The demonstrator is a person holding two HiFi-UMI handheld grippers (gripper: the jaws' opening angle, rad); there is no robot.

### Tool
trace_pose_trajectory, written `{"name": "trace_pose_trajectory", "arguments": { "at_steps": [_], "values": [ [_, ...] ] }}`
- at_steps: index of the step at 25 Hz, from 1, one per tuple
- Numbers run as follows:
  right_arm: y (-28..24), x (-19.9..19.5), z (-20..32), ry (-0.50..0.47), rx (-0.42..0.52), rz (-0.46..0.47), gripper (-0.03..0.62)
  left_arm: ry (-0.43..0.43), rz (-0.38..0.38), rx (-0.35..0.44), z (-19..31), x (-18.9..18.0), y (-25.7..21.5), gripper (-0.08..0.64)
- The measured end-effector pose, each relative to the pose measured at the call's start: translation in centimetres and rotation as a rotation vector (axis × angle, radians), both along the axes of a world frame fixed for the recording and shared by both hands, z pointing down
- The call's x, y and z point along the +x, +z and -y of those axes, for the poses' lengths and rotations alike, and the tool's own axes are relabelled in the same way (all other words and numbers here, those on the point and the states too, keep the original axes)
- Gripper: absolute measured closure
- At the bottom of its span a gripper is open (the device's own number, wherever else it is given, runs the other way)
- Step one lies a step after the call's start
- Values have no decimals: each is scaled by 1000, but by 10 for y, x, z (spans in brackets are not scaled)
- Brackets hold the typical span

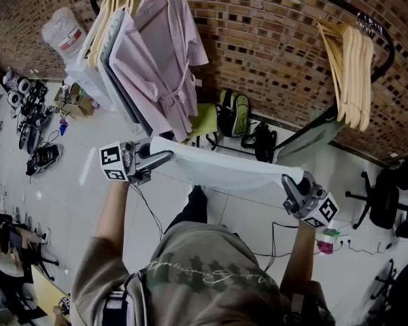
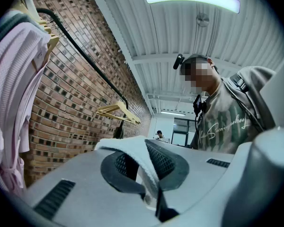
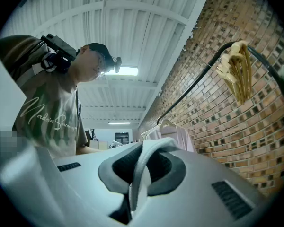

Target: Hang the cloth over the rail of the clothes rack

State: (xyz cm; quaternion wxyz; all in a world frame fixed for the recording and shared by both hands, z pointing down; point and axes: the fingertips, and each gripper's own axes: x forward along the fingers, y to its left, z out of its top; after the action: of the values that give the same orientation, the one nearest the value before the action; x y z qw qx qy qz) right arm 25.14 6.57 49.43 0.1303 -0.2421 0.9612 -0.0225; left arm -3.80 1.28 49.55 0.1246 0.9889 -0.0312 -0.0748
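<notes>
White cloth (image 1: pixel 224 169) stretches left to right, its ends pinched tight by left gripper (image 1: pixel 164 158) and right gripper (image 1: pixel 286 183); the rail (image 1: pixel 387 43) lies farther off, seemingly parallel.

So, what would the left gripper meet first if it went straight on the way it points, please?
Beyond the cloth that the left gripper clamps, probably the bare wooden hangers ahead, though depth is unclear.

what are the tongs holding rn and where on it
One white fabric cloth, stretched between them: the left tongs are shut on its left end, the right tongs on its right end.
</notes>
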Motion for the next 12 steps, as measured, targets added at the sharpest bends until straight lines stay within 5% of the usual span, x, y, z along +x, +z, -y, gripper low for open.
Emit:
{"name": "trace_pose_trajectory", "arguments": {
  "at_steps": [4, 12],
  "values": [
    [-7, -13, 33, 18, -2, 42, 571, 4, -46, -27, 37, -12, 2, 543],
    [-20, -21, 114, 87, -8, 97, 571, 72, -22, -34, 121, -15, -4, 543]
  ]
}}
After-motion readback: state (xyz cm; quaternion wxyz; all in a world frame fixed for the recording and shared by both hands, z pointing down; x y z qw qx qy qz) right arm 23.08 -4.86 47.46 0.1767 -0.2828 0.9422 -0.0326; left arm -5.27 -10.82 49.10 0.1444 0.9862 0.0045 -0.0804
